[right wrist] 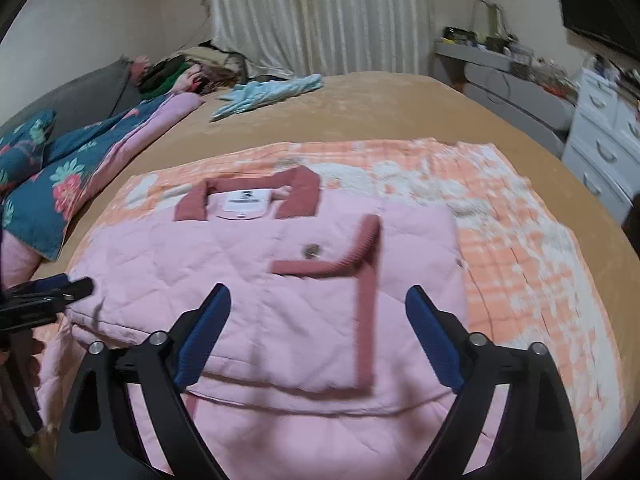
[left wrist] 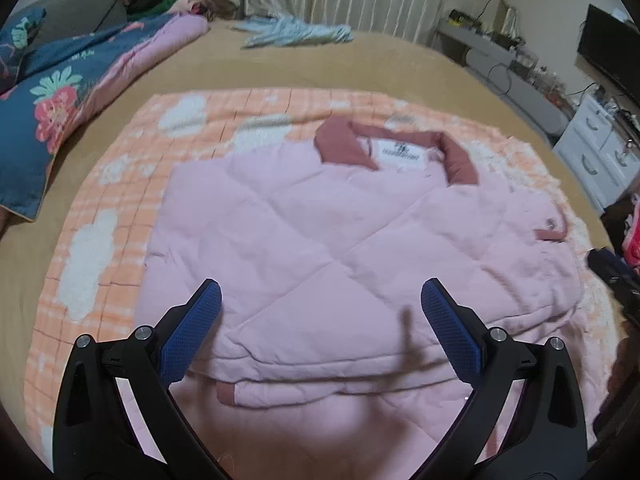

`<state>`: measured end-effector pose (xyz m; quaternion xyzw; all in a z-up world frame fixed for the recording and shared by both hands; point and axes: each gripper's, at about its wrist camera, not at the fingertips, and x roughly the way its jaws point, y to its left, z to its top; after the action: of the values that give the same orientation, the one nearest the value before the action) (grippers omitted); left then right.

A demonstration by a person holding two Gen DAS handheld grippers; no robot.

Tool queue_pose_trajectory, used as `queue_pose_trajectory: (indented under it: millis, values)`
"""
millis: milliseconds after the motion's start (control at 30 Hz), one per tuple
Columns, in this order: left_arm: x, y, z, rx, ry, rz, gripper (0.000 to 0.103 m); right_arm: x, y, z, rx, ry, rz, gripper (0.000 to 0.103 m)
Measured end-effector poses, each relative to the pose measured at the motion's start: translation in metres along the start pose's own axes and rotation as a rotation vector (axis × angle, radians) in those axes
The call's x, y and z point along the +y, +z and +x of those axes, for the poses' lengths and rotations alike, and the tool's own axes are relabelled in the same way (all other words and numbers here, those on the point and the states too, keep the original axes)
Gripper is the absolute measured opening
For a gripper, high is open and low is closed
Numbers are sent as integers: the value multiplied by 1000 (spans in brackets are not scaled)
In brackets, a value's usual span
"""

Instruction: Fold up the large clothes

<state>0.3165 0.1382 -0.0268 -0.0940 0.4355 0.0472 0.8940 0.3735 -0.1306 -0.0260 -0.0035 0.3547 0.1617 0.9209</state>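
A pink quilted jacket (left wrist: 304, 232) with a dusty-red collar (left wrist: 344, 140) lies partly folded on an orange checked blanket (left wrist: 120, 184) on the bed. My left gripper (left wrist: 320, 292) hovers open above its near folded edge, nothing between the blue pads. In the right wrist view the same jacket (right wrist: 224, 264) shows a sleeve with red cuff trim (right wrist: 366, 276) folded across the front. My right gripper (right wrist: 318, 296) stands open over that sleeve, pads apart from the cloth. The left gripper (right wrist: 60, 288) shows at the jacket's left edge.
A tan bedspread (left wrist: 360, 68) covers the bed. A floral blue quilt (left wrist: 52, 92) lies at the left, a light blue garment (left wrist: 296, 30) at the far side. White drawers (right wrist: 608, 148) and a grey desk (right wrist: 516, 92) stand on the right, curtains behind.
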Motion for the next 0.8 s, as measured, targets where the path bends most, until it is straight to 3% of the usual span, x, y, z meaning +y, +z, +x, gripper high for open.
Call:
queue_pose_trajectory:
  millis: [133,300,367,400,467,567,800]
  values:
    - [10,-8,29,69,22,-4,94,23,9,11,30,26,-74,96]
    - [17,-18,39,57,15,-9,95,36,18,43,110,-11,-132,97]
    - [17,-18,39,56,14,-7,95,37,16,61,178,0,-131,98]
    - [17,-18,40,57,14,-5,95,38,10,81,268,-21,-146,99]
    - [18,-17,41,59,13,-7,95,35,-1,106,365,-11,-143,99]
    - [17,-18,43,58,17,-3,95,27,-14,124,373,10,-96,99]
    - [13,-19,18,48,1,-21,95,27,-22,122,306,0,-93,99]
